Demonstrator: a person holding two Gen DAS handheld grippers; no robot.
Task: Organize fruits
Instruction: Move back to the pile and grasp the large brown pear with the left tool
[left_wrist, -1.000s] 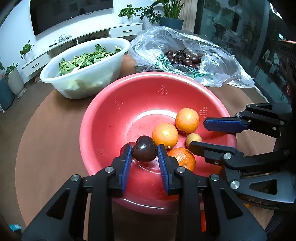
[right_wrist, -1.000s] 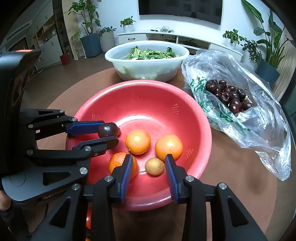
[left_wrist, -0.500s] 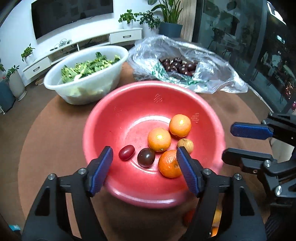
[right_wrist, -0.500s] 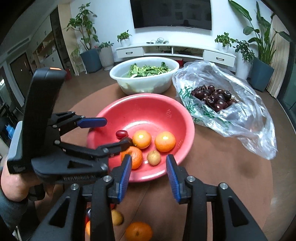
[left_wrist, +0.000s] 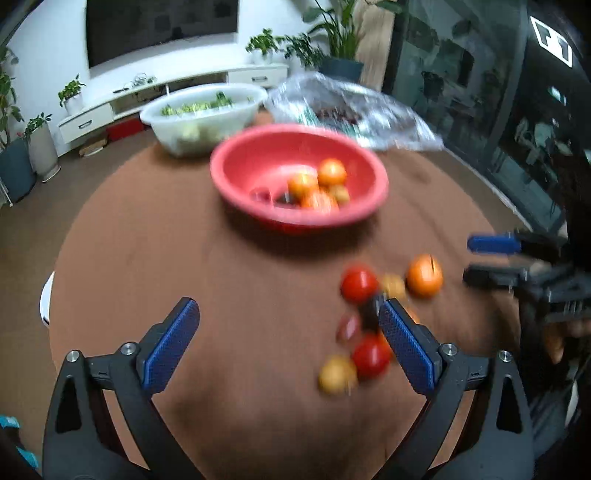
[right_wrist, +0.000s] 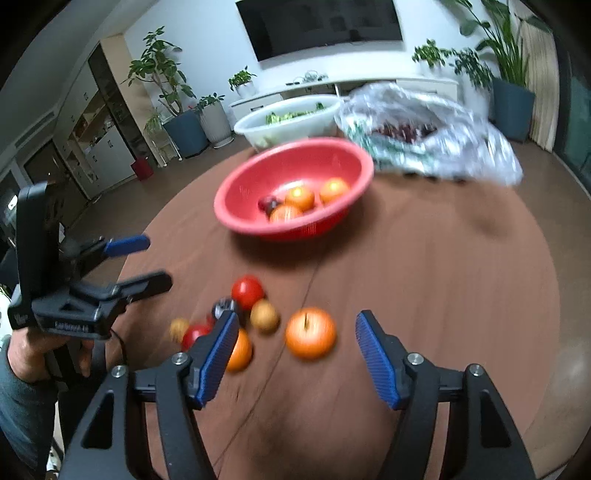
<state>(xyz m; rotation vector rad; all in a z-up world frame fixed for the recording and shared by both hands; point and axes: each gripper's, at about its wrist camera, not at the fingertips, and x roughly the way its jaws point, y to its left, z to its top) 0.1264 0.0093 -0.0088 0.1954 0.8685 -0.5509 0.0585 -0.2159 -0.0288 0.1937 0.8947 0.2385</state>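
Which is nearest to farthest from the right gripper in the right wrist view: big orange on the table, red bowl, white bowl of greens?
1. big orange, on the table between the opening jaws of the right gripper, untouched.
2. red bowl, mid-table.
3. white bowl of greens, behind it, far edge.

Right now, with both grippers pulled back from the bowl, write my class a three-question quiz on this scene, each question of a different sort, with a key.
1. True or false: the left gripper holds a fruit.
2. Which container holds leafy greens?
A. red bowl
B. white bowl
C. plastic bag
3. Fill in: the large orange fruit in front of the right gripper lies on the ____.

Key
1. False. Its jaws are opening with nothing between them.
2. B.
3. Table, loose among the other unsorted fruits; the right jaws are also opening and empty.
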